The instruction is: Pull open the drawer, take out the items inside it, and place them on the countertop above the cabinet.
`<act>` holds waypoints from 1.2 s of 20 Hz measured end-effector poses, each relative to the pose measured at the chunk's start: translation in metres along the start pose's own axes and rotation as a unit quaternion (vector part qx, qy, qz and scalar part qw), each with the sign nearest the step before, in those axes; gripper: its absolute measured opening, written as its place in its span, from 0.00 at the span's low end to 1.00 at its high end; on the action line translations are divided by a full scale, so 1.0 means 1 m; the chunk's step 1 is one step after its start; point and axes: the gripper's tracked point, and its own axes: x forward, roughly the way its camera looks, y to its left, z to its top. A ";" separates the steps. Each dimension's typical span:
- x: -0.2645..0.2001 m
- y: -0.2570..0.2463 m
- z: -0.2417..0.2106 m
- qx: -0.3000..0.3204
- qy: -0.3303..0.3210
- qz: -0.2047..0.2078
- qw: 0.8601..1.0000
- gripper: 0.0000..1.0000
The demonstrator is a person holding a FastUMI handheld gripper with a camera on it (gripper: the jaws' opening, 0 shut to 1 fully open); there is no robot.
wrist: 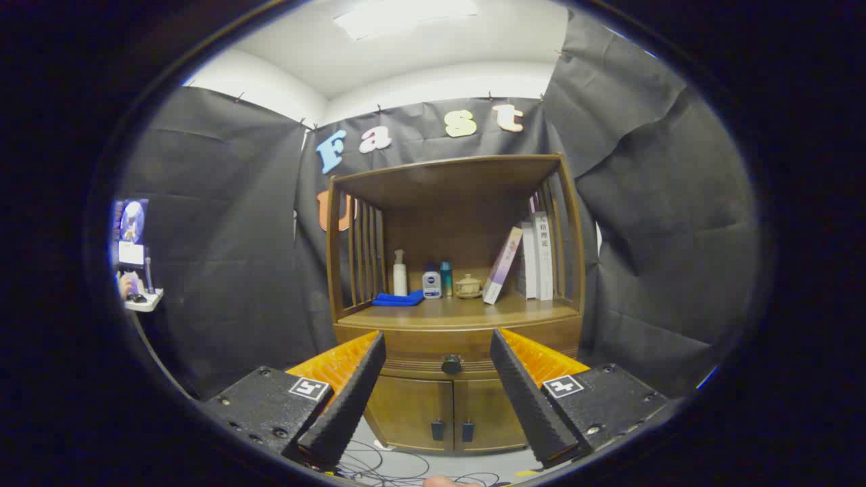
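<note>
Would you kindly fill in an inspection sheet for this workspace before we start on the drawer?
Surface: wooden countertop, bare strip at its front edge.
Job's things: drawer shut, round knob ahead between the fingers; contents hidden.
Clutter: blue cloth, pump bottle, two small bottles, lidded ceramic pot, leaning book, upright books.
Gripper: gripper open, short of the knob, touching nothing.
Cables: loose cables on the floor before the cabinet doors.
Surroundings: black cloth wall, small side shelf.

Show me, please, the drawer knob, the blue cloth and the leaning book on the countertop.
drawer knob (451, 364): gripper view, its round face, beyond the open fingers.
blue cloth (398, 299): gripper view, middle of the folded cloth.
leaning book (503, 264): gripper view, its cover.
</note>
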 end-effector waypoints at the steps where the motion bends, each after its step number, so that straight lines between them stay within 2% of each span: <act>1: 0.001 -0.003 0.001 0.000 0.000 -0.002 1.000 1.00; 13: 0.026 -0.008 0.005 -0.009 0.001 -0.008 1.000 1.00; 18: 0.053 -0.018 -0.010 -0.008 0.011 -0.023 1.000 1.00; 24: 0.109 -0.027 -0.045 -0.022 0.038 -0.034 0.998 0.99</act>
